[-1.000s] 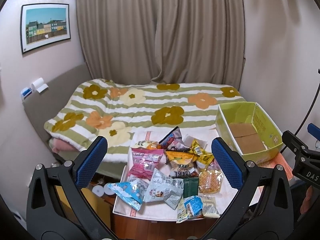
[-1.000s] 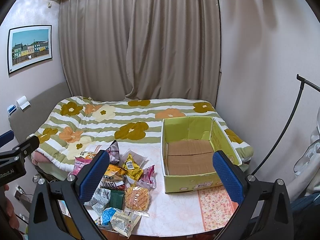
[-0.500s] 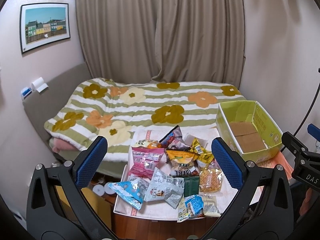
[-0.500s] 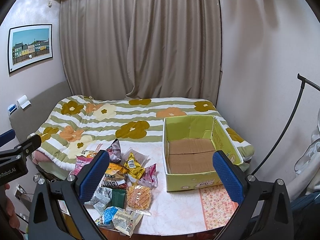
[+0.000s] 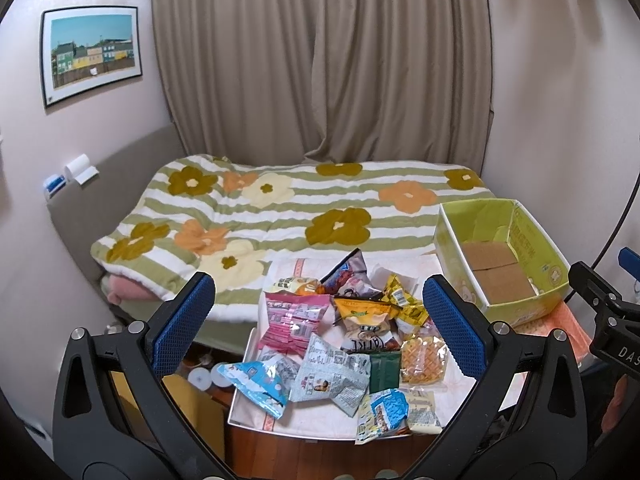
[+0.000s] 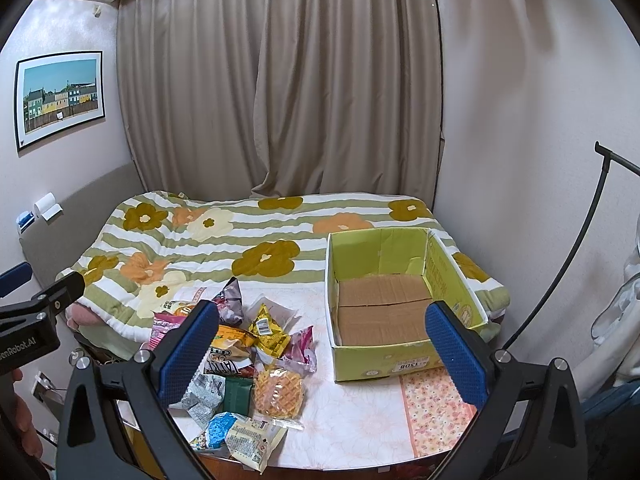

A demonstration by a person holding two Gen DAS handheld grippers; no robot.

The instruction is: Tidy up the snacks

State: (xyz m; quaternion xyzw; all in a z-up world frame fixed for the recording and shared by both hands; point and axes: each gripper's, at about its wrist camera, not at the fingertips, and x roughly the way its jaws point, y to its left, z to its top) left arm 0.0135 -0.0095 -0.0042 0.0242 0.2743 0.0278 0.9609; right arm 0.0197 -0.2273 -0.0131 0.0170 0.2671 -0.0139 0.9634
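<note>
Snacks (image 5: 340, 336) are seen heaped on the white tablecloth (image 6: 360, 412) of a small table, to the left of the green cardboard box (image 6: 404, 304), which is taken as the landmark; behind the box a bed under a flowered quilt (image 6: 256, 236) is spread, and nothing is seen inside the box but its brown cardboard floor. Nearest the box a round waffle packet (image 6: 278, 394) and a yellow packet (image 6: 270, 330) are laid, with a pink packet (image 5: 292, 322) and a pale blue one (image 5: 260, 384) farthest from it. The left gripper (image 5: 318, 330) is held high above the heap and pointed straight down at it, its blue-padded fingers spread wide and nothing held. The right gripper (image 6: 322, 354) is likewise spread wide and empty, and is aimed at the gap between heap and box. No snack is judged to have been boxed yet. The heap is judged nearer the left gripper, while the box lies to the right; the heap's long axis is run from front to back alongside the box
</note>
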